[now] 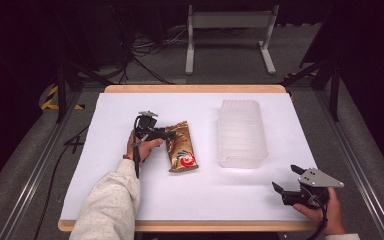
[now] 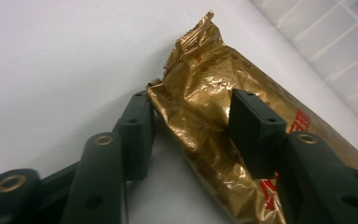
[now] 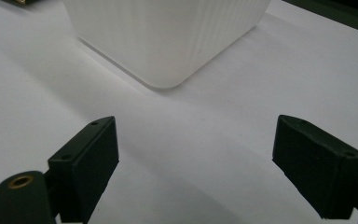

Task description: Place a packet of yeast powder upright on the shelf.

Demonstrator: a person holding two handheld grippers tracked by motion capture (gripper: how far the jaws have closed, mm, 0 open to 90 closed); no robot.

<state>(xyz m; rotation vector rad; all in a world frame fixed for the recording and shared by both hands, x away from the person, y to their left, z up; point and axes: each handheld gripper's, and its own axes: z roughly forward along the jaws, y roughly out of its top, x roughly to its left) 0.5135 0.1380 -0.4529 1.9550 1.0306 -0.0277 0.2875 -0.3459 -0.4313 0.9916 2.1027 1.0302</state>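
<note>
Gold snack packet (image 2: 214, 140) sits between the left gripper (image 2: 191, 123) jaws, low centre in the left gripper view; one pad touches its crinkled edge, the other lies over its face, though whether they truly squeeze is hard to judge. Its lower end runs out of frame. In the high view the right gripper (image 1: 287, 179) hangs spread wide, lower right. A translucent plastic bin (image 1: 241, 132) stands right of centre.

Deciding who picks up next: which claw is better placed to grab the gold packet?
Left. The left claw already straddles the gold packet, one pad at its edge and one over its top. The right claw sits open at the table's near right corner, beyond the bin.
</note>
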